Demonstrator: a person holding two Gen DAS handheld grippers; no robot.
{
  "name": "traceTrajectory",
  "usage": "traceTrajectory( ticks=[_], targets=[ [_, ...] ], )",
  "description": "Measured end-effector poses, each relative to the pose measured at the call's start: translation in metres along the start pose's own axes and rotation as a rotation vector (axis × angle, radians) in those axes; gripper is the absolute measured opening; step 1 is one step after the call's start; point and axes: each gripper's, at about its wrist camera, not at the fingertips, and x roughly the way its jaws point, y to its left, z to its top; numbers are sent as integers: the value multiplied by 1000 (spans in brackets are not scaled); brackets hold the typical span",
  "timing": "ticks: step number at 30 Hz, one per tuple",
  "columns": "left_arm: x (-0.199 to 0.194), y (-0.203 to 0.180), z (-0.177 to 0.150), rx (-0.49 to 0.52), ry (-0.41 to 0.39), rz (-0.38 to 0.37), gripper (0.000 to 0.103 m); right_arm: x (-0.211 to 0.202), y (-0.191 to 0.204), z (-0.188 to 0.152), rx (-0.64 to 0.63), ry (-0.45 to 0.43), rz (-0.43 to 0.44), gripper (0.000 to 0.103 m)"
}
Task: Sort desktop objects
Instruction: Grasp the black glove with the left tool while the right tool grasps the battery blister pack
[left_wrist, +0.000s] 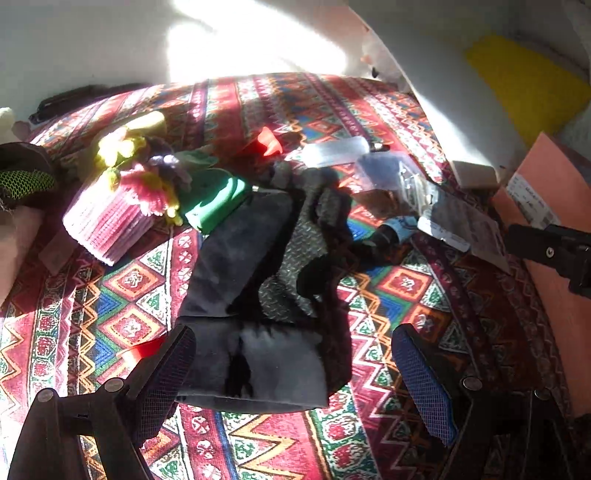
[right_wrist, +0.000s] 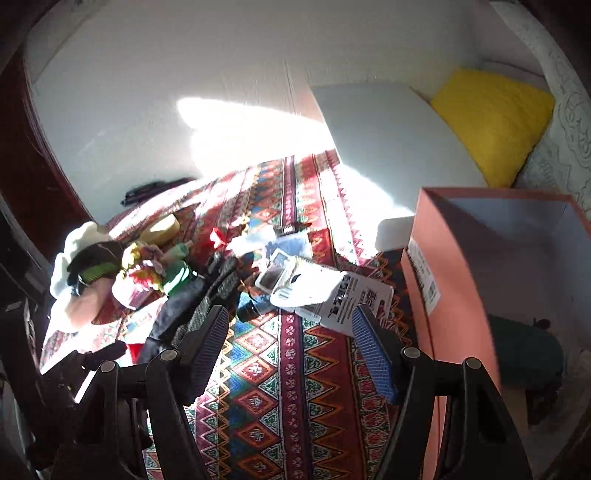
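A patterned cloth (left_wrist: 140, 295) covers the desk. My left gripper (left_wrist: 295, 369) is open, its jaws either side of a folded dark grey cloth (left_wrist: 255, 362). Behind it lie a black-and-grey patterned fabric (left_wrist: 295, 258), a green item (left_wrist: 218, 195), a pink woven basket with knitted flowers (left_wrist: 107, 221), clear plastic packets (left_wrist: 395, 173) and a printed card (left_wrist: 469, 229). My right gripper (right_wrist: 291, 350) is open and empty above the cloth (right_wrist: 291, 369), near the card (right_wrist: 354, 295) and beside an orange box (right_wrist: 454, 280); it also shows in the left wrist view (left_wrist: 554, 251).
The orange box holds a dark green item (right_wrist: 524, 354). A white panel (right_wrist: 388, 140) and a yellow cushion (right_wrist: 491, 122) stand behind it. A red piece (left_wrist: 269, 142) lies further back. A shoe with green mesh (left_wrist: 26, 177) and soft toys sit at the left.
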Motion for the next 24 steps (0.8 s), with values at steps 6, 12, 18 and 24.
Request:
traceTrajectory(
  ticks=[6, 12, 18, 24],
  targets=[
    [46, 22, 0, -65, 87, 10, 90, 98, 10, -24, -266, 239, -271, 72],
    [67, 16, 10, -74, 91, 24, 98, 140, 25, -22, -531, 142, -441, 88],
    [74, 7, 22, -51, 78, 43, 70, 154, 5, 4, -447, 92, -386, 40],
    [43, 18, 18, -142, 52, -83, 16, 100, -23, 20, -233, 36, -251, 20]
  ],
)
